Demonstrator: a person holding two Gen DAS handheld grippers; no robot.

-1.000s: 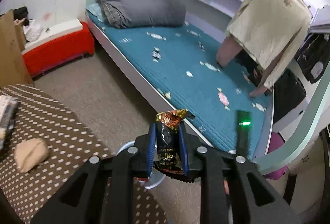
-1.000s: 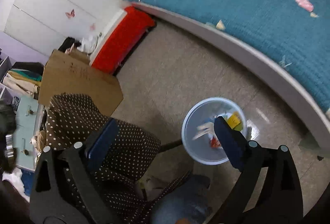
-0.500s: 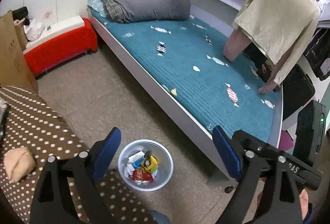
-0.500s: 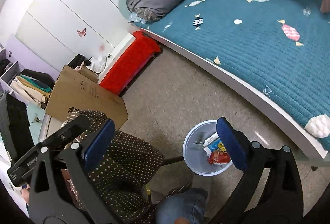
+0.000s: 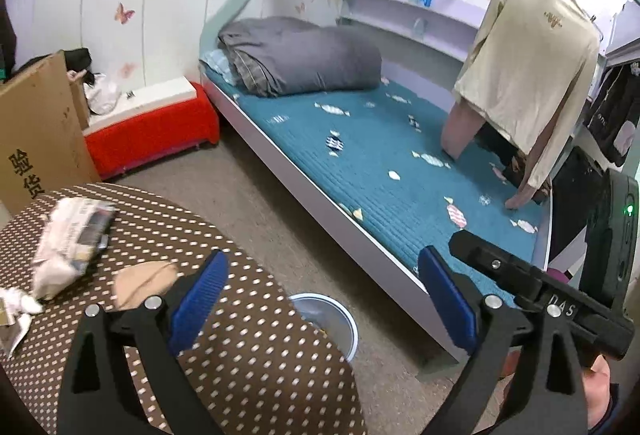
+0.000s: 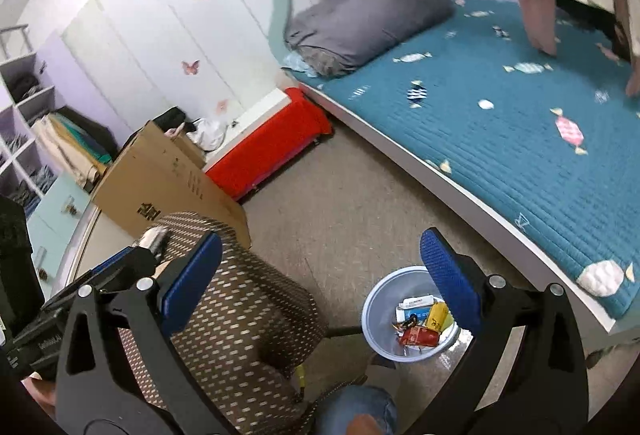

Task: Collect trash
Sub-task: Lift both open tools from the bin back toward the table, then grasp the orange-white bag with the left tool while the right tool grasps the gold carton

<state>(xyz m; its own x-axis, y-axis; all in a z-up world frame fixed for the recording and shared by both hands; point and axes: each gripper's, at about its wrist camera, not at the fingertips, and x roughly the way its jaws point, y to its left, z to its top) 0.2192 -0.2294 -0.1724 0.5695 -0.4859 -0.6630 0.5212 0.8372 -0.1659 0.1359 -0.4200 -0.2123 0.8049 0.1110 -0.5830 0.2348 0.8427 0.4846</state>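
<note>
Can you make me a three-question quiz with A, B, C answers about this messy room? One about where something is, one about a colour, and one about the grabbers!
1. Where is the trash bin?
A. on the bed
B. on the floor by the table
C. on the red bench

2. What colour is the bed cover?
A. yellow
B. pink
C. teal blue

3. The left gripper is
A. open and empty
B. squeezing a wrapper
C. squeezing a sock

Answers: B, it stands on the carpet beside the dotted table; C, teal with candy prints; A, its jaws stand wide apart.

Bin (image 6: 408, 315) sat on floor between table (image 5: 248, 347) and bed (image 5: 400, 171); wrappers (image 6: 420, 327) in it; tissue pack (image 5: 68, 243) on table.
</note>
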